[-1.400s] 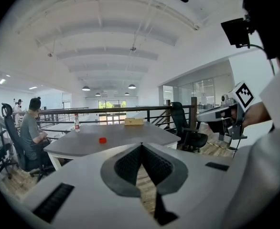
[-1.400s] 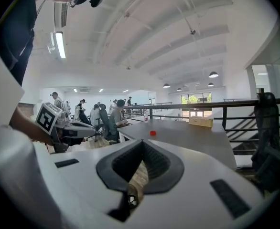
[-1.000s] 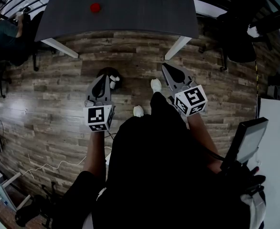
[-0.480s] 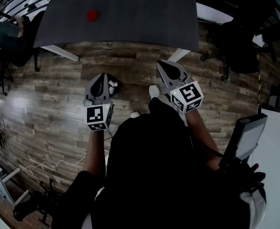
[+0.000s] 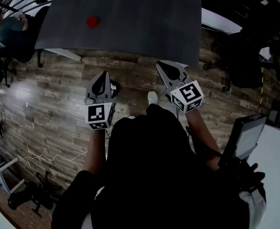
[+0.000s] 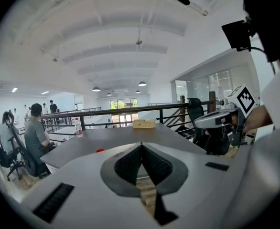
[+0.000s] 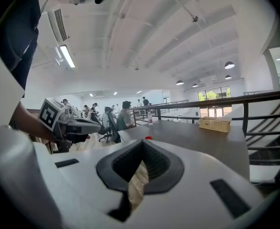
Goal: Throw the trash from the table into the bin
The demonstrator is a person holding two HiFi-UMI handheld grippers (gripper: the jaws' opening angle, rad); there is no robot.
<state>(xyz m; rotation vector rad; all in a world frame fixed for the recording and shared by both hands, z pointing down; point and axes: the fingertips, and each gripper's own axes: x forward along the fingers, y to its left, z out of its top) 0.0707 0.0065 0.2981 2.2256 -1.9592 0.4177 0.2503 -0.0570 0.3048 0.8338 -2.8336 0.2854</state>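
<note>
A small red object (image 5: 92,21) lies on the dark grey table (image 5: 145,27); it also shows past the left jaws as a red object (image 6: 100,150) and past the right jaws as a red object (image 7: 148,138). My left gripper (image 5: 103,74) is shut and empty, held over the wooden floor just short of the table's near edge. My right gripper (image 5: 163,65) reaches that edge, its jaw tips together with nothing between them. A small dark round container (image 5: 115,87) stands on the floor, mostly hidden behind the left gripper. Both grippers point at the table: left gripper (image 6: 141,145), right gripper (image 7: 142,142).
A woven box (image 6: 144,123) and a bottle (image 6: 78,128) stand at the table's far side. People sit on chairs at the left (image 5: 6,27). A black office chair (image 5: 245,56) stands right of the table, with a railing behind it.
Both grippers have moved forward towards the table, still shut. The table and the red object now sit nearer in the head view, and the dark floor container has slipped behind the left gripper.
</note>
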